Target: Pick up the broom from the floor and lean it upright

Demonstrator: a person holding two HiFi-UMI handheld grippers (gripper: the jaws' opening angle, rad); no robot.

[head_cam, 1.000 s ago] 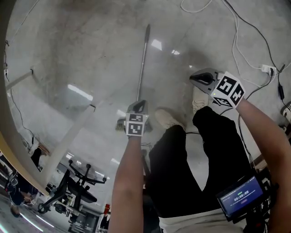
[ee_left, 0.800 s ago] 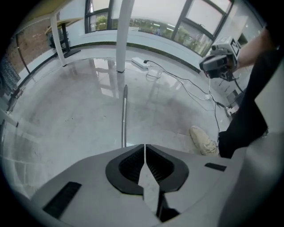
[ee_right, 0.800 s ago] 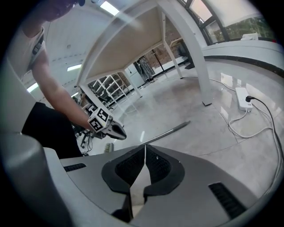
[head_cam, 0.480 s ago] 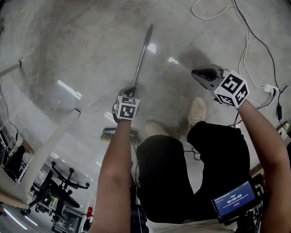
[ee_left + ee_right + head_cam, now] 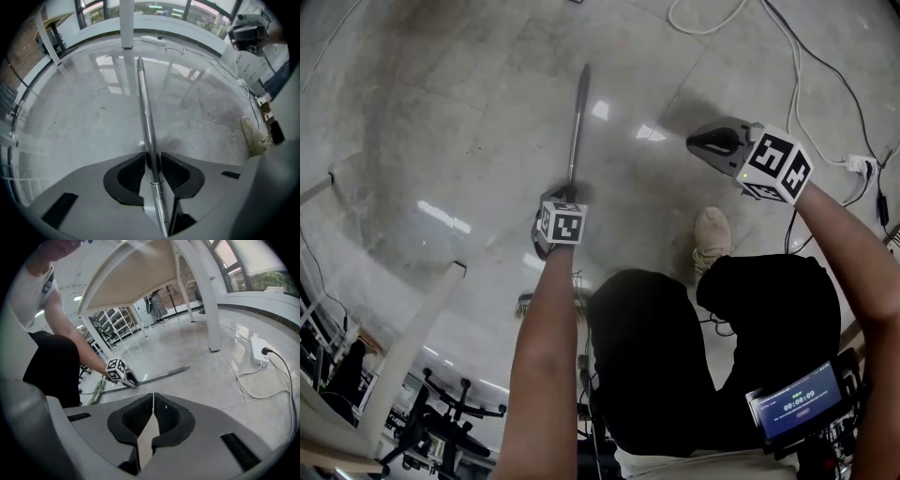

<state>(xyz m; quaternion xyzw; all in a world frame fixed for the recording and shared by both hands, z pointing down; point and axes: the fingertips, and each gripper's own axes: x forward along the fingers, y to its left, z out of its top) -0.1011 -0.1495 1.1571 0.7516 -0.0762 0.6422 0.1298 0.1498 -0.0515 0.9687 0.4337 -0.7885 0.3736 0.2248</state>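
Moved: left gripper (image 5: pixel 153 158) has dropped over the broom (image 5: pixel 575 122), jaws just opened, straddling its handle (image 5: pixel 144 108) without pressing | Views: bristles (image 5: pixel 97 393) behind it, on the floor (image 5: pixel 187 352), clear only in right gripper view | right gripper (image 5: pixel 153 399): closed, empty | Count: one broom, two grippers

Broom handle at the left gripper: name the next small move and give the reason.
Probably close the left gripper: its jaws, just opened, straddle the broom handle lying on the floor, without yet gripping it.
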